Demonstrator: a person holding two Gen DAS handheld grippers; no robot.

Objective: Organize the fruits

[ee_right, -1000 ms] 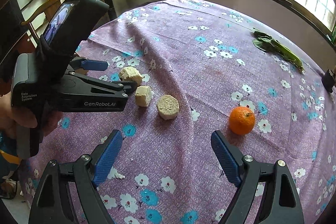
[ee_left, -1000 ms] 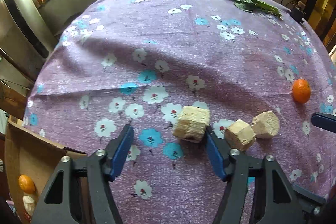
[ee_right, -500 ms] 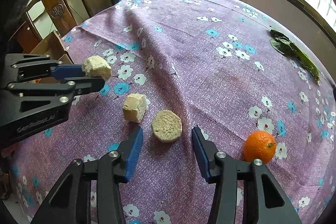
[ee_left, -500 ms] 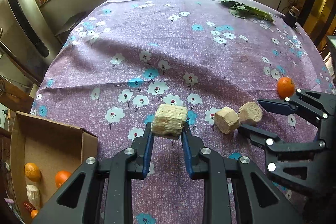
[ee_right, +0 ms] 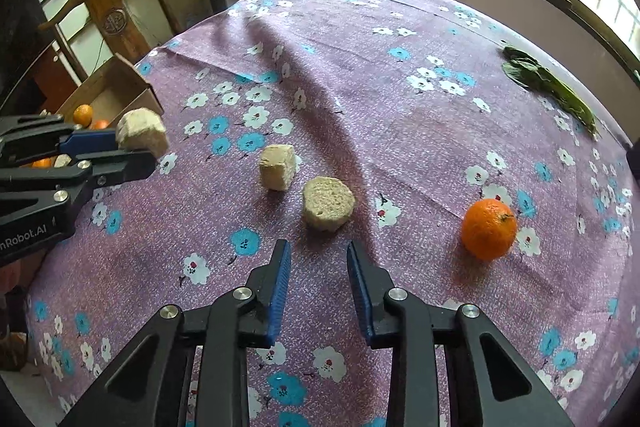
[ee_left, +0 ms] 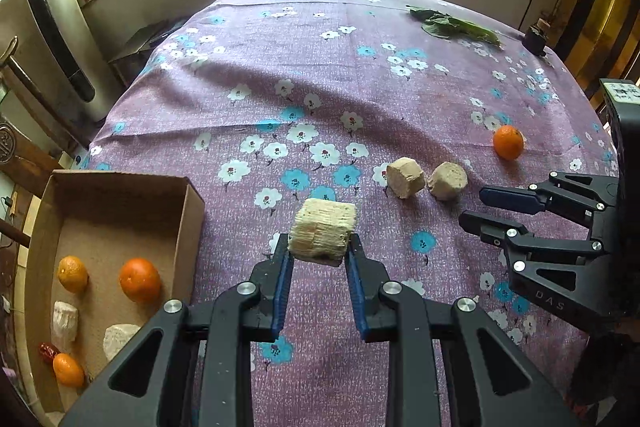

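**A:** Left wrist view: where's the fibrous beige chunk (ee_left: 322,231)?

**B:** Above the purple floral cloth (ee_left: 320,67), lengthwise across the left gripper (ee_left: 319,247), whose jaws just closed on it.

**A:** Counts?

**B:** On the cloth, two more beige chunks (ee_left: 405,177) and one loose orange (ee_left: 508,142). The cardboard box (ee_left: 120,183) holds three boxed oranges (ee_left: 140,279). The right gripper (ee_right: 318,247) just closed narrow, empty.

A matt purple cotton-like tablecloth with a white and blue flower print (ee_left: 360,75) covers the table, its weave finely speckled and lightly creased. A rough, fibrous beige chunk (ee_left: 322,234) sits between ribbed blue rubber-like pads (ee_left: 282,287) on the matt black plastic left gripper (ee_left: 319,269), whose pivots carry bright metal screws. The open brown cardboard box (ee_left: 188,215) looks dull and papery, and the round orange fruit (ee_right: 488,229) has a dimpled, faintly glossy peel.
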